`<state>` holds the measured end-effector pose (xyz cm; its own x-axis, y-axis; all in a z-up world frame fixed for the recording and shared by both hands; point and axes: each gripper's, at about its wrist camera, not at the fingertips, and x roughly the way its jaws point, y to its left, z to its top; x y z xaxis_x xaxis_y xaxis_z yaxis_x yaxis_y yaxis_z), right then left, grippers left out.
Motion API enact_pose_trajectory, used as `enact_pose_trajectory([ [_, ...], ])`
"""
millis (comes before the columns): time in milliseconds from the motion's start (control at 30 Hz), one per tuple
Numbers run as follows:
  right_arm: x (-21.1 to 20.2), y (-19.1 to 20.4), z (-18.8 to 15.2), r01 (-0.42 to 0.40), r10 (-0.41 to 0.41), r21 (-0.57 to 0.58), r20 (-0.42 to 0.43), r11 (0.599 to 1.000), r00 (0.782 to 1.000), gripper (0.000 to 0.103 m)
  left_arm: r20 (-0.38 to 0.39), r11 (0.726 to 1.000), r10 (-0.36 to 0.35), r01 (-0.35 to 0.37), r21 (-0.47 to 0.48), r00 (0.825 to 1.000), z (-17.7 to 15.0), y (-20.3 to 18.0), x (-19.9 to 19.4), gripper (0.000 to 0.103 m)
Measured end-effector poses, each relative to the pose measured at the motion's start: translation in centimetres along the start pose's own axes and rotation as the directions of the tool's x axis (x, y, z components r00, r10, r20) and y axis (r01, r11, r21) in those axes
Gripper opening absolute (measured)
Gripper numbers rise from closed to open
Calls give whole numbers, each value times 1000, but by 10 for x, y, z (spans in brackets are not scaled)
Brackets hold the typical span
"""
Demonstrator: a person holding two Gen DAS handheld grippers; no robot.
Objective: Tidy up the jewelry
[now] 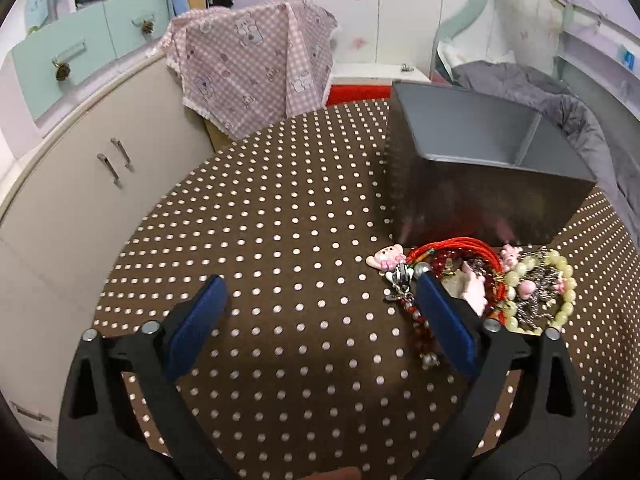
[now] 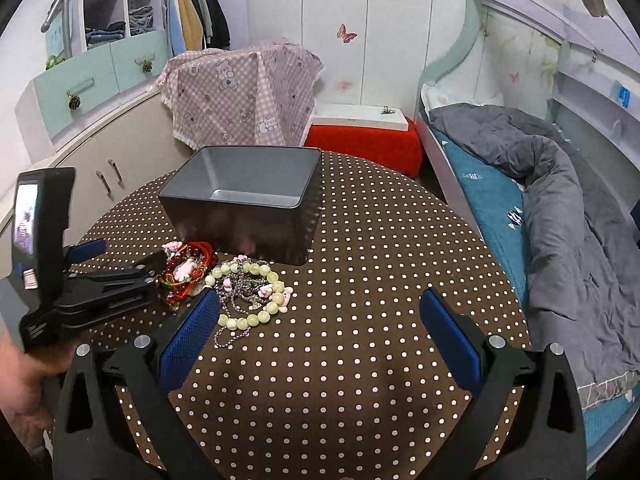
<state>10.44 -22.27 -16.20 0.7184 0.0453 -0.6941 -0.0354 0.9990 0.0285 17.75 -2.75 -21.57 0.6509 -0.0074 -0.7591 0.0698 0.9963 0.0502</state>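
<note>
A heap of jewelry (image 1: 476,280) lies on the dotted tablecloth in front of a grey metal box (image 1: 480,168): red cord bracelets (image 1: 460,250), a pale green bead bracelet (image 1: 560,280), a silver chain (image 2: 232,300) and pink charms (image 1: 386,258). In the right wrist view the heap (image 2: 224,284) lies left of centre, before the box (image 2: 244,200). My left gripper (image 1: 320,300) is open and empty, its right finger at the heap's left edge. My right gripper (image 2: 320,316) is open and empty, its left finger beside the green beads (image 2: 248,320). The left gripper (image 2: 132,260) also shows there, pointing into the heap.
The round table (image 2: 360,280) has a brown cloth with white dots. A chair draped in pink checked fabric (image 2: 240,96) stands behind it. A bed with a grey duvet (image 2: 560,208) runs along the right. Cabinets (image 1: 80,200) stand on the left, a red stool (image 2: 364,140) behind.
</note>
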Motion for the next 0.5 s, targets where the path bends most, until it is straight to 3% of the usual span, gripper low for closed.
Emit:
enact_pose_trajectory([
  [233,5,1,2,3,-3,-5,-10,1000,1000,96,-21,994,-104,103,-19,994,8,1,14,64],
  [300,6,2,2,-2,2,-6,-13,1000,1000,96,-16,991,-132,132,-10,991,14,1,15,40],
  [400,5,5,2,-13,13,-17,-13,1000,1000,96,-14,984,-176,176,-4,984,18,0,16,17],
  [500,3,9,2,-29,29,-32,-6,999,1000,96,-9,978,-210,210,-6,978,16,2,14,16],
])
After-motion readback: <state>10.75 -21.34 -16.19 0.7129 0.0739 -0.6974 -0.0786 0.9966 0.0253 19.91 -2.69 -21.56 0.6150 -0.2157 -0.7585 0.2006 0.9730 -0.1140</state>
